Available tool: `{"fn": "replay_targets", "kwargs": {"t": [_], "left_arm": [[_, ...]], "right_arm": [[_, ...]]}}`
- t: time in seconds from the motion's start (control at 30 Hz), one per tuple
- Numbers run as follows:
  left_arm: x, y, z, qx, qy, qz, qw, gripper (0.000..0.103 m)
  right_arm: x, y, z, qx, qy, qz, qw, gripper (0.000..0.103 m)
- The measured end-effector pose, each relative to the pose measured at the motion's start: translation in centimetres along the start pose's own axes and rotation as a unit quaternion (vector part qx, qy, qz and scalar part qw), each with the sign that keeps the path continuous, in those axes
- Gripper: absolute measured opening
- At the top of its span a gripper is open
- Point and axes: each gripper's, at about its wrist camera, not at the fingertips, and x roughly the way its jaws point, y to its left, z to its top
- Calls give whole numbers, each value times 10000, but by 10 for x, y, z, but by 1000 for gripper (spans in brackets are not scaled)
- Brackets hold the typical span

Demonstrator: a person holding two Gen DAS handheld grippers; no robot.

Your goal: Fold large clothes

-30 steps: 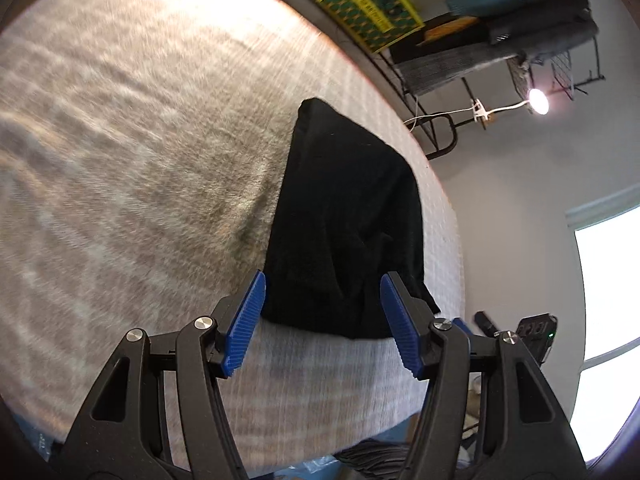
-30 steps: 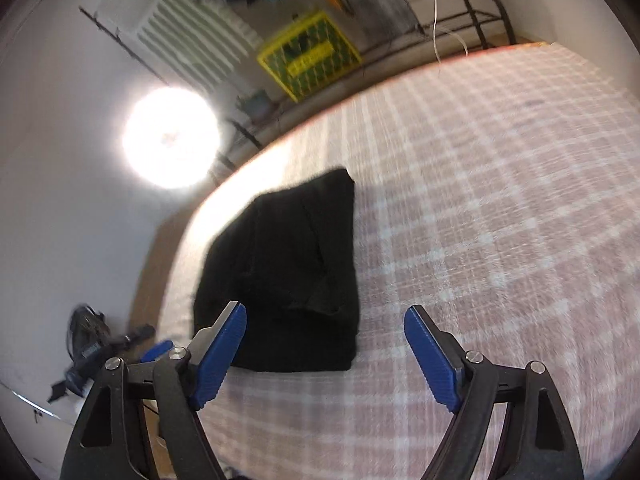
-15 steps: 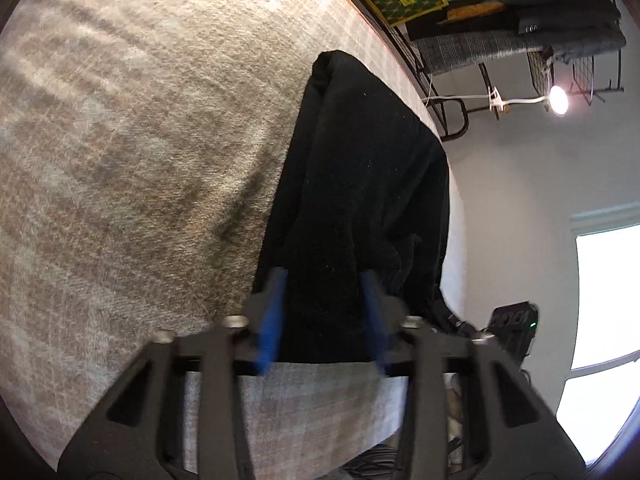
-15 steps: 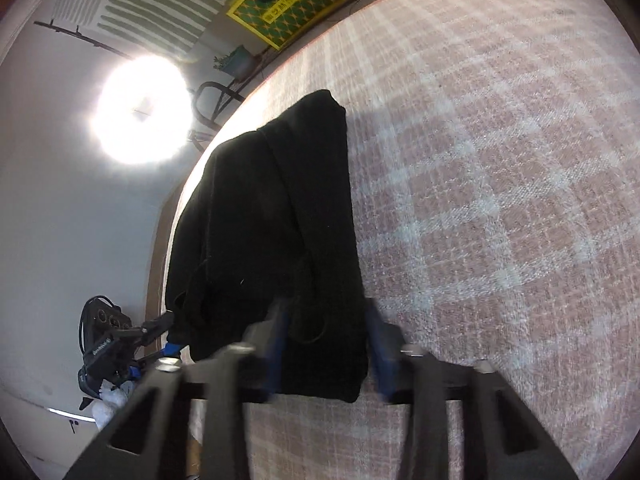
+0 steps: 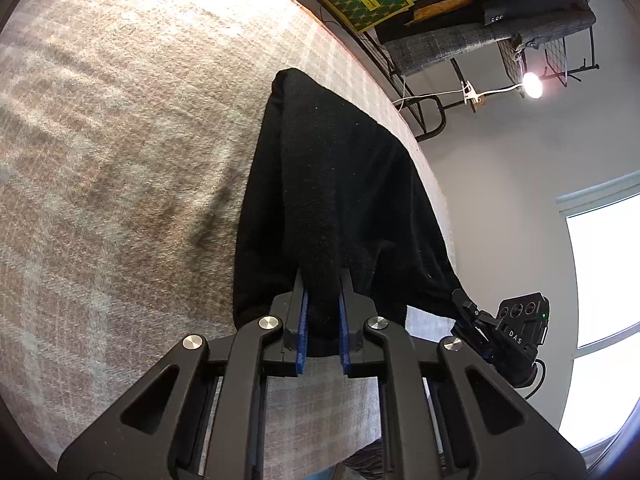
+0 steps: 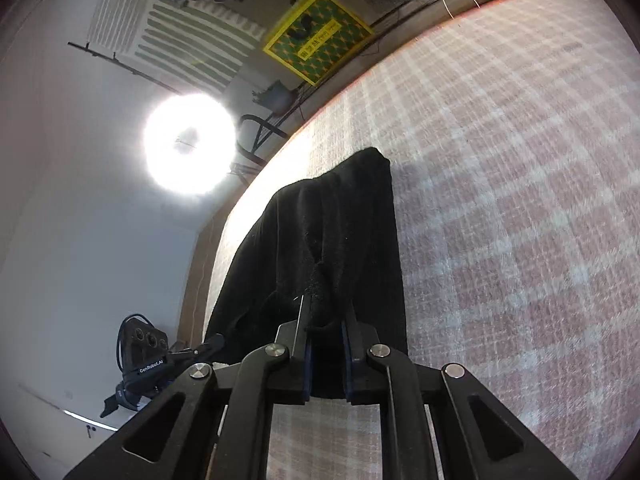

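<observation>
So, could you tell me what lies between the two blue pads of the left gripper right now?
A bunched edge of the black knit garment fills the gap of the left gripper, pinched between the pads, in the left wrist view.

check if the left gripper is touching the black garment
Touching. In the left wrist view the left gripper has its jaws closed on a bunched fold of the black garment, with cloth pinched between both blue pads.

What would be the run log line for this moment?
left gripper: shut on black garment | right gripper: shut on black garment | near edge lifted off plaid surface
</observation>
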Motion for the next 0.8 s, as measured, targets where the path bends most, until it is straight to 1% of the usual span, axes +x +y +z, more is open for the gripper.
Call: {"fn": "replay_targets", "kwargs": {"t": [0.1, 0.13, 0.17, 0.2, 0.23, 0.3, 0.37, 0.4, 0.43, 0.47, 0.5, 0.53, 0.57, 0.6, 0.63, 0.67, 0.7, 0.77, 0.8], "left_arm": [[0, 8, -1, -136, -92, 60, 9998, 11], [1, 13, -1, -250, -80, 4, 9997, 13], [2, 16, -1, -328, -63, -19, 9994, 21], [2, 19, 1, -407, -86, -44, 9991, 28], [1, 21, 1, -420, -134, -32, 9990, 29], [2, 22, 3, -409, -174, -53, 9990, 29], [3, 19, 5, -338, -168, -71, 9993, 29], [3, 16, 5, -253, -167, -50, 9995, 20], [4, 13, 5, -149, -154, -3, 9998, 13], [5, 9, 5, -78, -126, -13, 9999, 7], [4, 8, 4, -56, -127, -37, 9999, 7], [3, 7, 3, -66, -141, -74, 9999, 6], [0, 7, 3, -121, -141, -119, 9998, 5], [-5, 8, 2, -230, -134, -247, 9993, 5], [-12, 7, 1, -306, -129, -434, 9985, 5], [-19, 6, 0, -328, -134, -540, 9979, 5], [-27, 3, 0, -272, -128, -649, 9974, 5], [-39, 2, -2, -147, -141, -691, 9974, 5], [-40, 4, -3, -58, -125, -611, 9980, 5]], "right_arm": [[10, -7, 3, 54, 54, -71, 9999, 9], [11, -10, 2, 94, 53, -43, 9999, 13], [12, -13, 2, 154, 60, -35, 9999, 15], [13, -15, 2, 188, 73, -67, 9998, 26], [14, -17, 2, 211, 92, -121, 9997, 45], [16, -20, 1, 267, 77, -222, 9994, 58], [23, -19, 2, 203, 139, -279, 9993, 54], [28, -17, 2, 111, 194, -360, 9991, 43], [32, -14, 2, 1, 261, -439, 9987, 28], [36, -9, 0, -123, 356, -496, 9981, 23], [39, -5, -2, -237, 392, -544, 9975, 17], [40, -3, -2, -308, 395, -557, 9972, 12], [40, 1, -2, -364, 383, -583, 9969, 11], [37, 3, -1, -342, 365, -556, 9972, 10], [28, 4, 0, -174, 323, -413, 9985, 10], [20, 4, 1, 23, 286, -217, 9994, 9], [10, 5, 2, 212, 251, 69, 9994, 9], [-13, 9, 0, 320, 137, 514, 9981, 9], [-20, 12, -2, 238, 77, 569, 9981, 9]]}}
